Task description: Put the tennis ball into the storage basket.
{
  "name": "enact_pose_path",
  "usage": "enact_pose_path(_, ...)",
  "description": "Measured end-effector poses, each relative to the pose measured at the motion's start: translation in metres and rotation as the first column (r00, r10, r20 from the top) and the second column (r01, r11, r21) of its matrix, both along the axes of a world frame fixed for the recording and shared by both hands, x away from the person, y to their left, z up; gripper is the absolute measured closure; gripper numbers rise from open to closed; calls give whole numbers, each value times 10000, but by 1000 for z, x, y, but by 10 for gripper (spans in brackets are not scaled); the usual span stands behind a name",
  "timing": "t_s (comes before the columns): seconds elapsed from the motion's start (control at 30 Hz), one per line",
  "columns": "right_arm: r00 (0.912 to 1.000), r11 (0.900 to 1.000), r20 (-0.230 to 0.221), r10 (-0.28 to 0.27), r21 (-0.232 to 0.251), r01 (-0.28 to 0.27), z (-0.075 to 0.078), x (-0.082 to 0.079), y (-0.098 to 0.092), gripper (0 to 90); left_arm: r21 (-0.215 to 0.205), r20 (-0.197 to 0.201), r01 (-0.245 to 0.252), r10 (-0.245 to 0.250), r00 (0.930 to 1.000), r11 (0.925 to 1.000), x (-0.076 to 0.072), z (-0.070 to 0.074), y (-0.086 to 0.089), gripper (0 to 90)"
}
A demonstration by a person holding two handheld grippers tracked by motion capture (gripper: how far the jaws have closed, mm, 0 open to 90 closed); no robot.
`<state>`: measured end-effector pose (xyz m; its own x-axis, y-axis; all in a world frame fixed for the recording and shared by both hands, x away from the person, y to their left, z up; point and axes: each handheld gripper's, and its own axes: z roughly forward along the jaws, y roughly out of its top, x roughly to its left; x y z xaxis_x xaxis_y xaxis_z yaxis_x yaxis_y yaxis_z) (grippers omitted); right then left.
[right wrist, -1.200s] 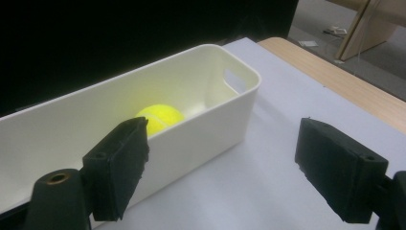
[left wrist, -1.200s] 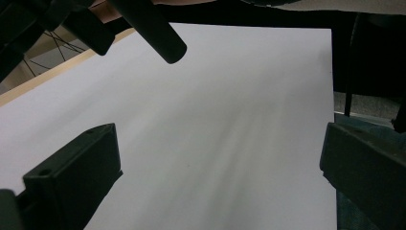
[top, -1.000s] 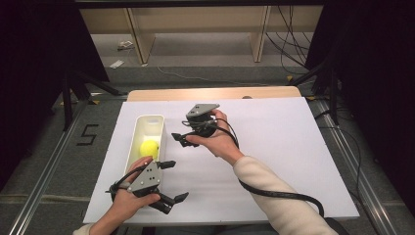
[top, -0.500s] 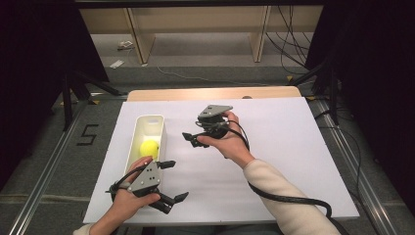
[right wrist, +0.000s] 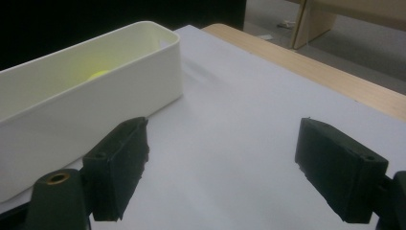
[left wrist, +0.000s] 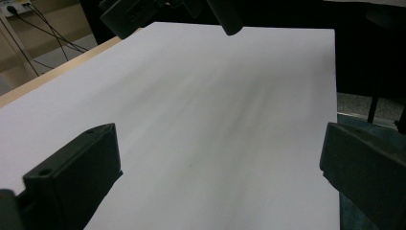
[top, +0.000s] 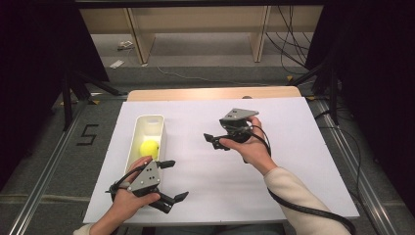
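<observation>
Yellow ball lies in white bin near desk's left edge — both grippers, left gripper and right gripper, jaws wide and empty; likely release done, next move calls for clearing away.

Smooth white plastic bin, matt white sheet over a wooden table.
</observation>
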<state>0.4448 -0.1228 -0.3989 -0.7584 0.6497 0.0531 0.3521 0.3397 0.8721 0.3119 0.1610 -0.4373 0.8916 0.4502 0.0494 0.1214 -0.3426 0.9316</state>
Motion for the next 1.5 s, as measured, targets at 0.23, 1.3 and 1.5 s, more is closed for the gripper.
enact_pose_path(0.23, 9992, 9989, -54, -407, 232, 408, -4, -10, -27, 195, -19, 6, -3, 3, 10000, 10000, 0, 0, 0, 0)
enact_pose_path(1.3, 9896, 9895, -150, -1428, 197, 1431, -25, -61, -115, 197, -65, 49, -78, 78, 10000, 9999, 0, 1, 1, 0)
enact_pose_path(1.5, 9861, 9860, -200, -1648, 215, 1653, -28, -71, -129, 197, -59, 46, -80, 80, 10000, 10000, 0, 1, 1, 0)
